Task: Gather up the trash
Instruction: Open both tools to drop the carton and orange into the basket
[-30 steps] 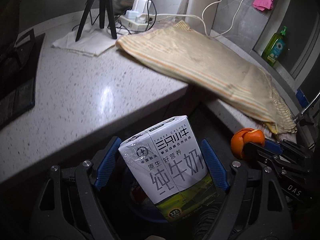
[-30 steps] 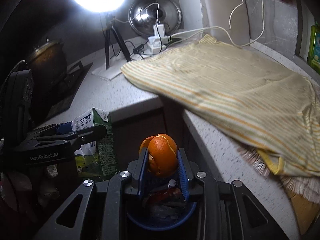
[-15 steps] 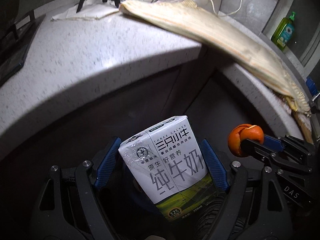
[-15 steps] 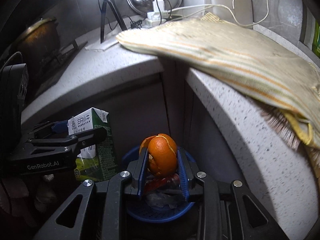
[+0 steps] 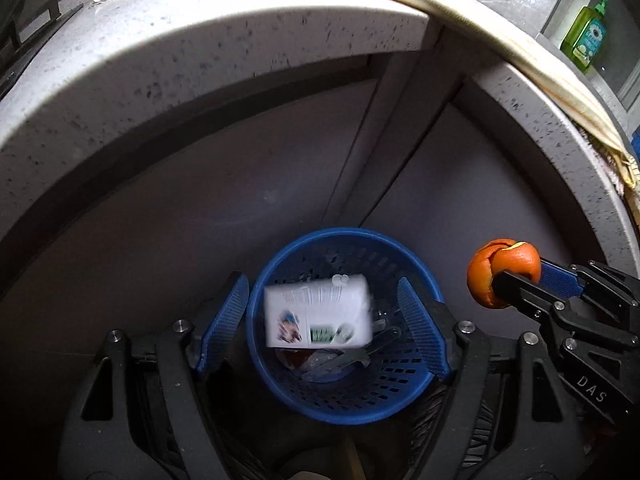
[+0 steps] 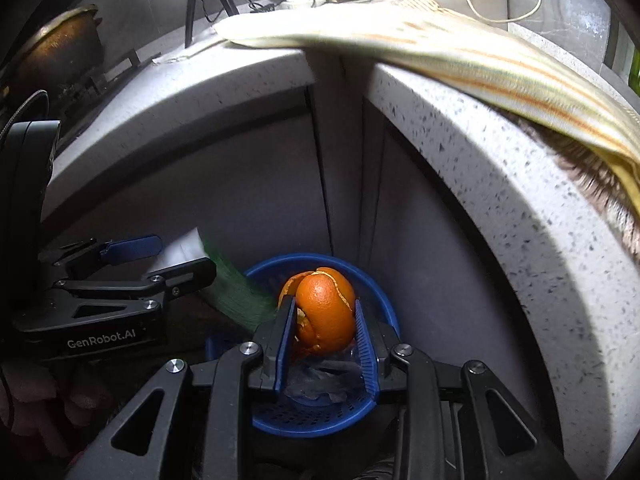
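Below the left tool (image 5: 322,324), a blue perforated basket (image 5: 404,396) stands on the floor in the corner where two cabinet fronts meet under the speckled tabletop (image 5: 168,64). The left tool's blue pads stand wide apart to either side of the basket's mouth, and its jaws are closing with nothing pressed between them. Between those pads and above the basket, a milk carton (image 5: 318,312) shows blurred and tilted, touching neither pad, its white face with small print turned up; in the right wrist view it is only a white and green smear (image 6: 224,280) just beyond the left tool's tips. Some wrappers and scraps lie on the basket's bottom. To the right of the left tool, the right tool (image 6: 325,322) is clamped on a peeled-looking orange (image 6: 324,308), its pads pressing both sides, held over the basket's near rim. A striped cloth (image 6: 480,64) drapes along the tabletop's edge above, and a green soap bottle (image 5: 585,36) stands far off to the upper right.
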`<state>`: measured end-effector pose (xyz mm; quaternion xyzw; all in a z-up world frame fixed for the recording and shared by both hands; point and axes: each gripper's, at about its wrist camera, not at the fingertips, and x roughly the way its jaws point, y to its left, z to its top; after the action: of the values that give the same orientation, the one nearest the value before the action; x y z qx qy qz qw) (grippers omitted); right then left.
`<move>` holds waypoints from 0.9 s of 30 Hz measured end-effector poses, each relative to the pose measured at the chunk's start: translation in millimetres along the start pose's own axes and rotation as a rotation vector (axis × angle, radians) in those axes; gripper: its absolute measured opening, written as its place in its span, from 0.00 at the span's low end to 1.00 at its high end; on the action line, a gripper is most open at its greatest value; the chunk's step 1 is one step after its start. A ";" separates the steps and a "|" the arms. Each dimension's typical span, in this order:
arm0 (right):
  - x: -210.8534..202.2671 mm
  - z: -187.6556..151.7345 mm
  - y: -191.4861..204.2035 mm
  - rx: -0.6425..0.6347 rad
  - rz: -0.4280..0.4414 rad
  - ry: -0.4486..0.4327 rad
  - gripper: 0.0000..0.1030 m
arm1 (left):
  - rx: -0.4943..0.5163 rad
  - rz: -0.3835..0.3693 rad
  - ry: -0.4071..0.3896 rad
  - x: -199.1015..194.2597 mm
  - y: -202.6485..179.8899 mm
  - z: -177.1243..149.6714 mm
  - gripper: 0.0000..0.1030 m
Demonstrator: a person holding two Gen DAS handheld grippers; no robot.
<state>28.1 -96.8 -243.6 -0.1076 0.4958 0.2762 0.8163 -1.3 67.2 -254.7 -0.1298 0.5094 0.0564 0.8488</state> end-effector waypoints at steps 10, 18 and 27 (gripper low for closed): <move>17.8 -0.8 4.4 -0.024 -0.015 0.028 0.42 | 0.003 0.024 0.028 14.6 -8.2 -0.7 0.76; 18.7 0.3 5.2 -0.028 -0.019 0.023 0.55 | 0.011 0.034 0.020 11.5 -3.4 0.4 0.76; 7.8 5.4 3.7 -0.024 -0.015 0.003 0.56 | 0.031 0.059 -0.021 -8.3 -4.8 2.6 0.77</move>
<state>32.8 -88.6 -247.4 -0.1216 0.4927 0.2759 0.8163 -2.0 63.6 -245.4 -0.1012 0.5051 0.0751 0.8538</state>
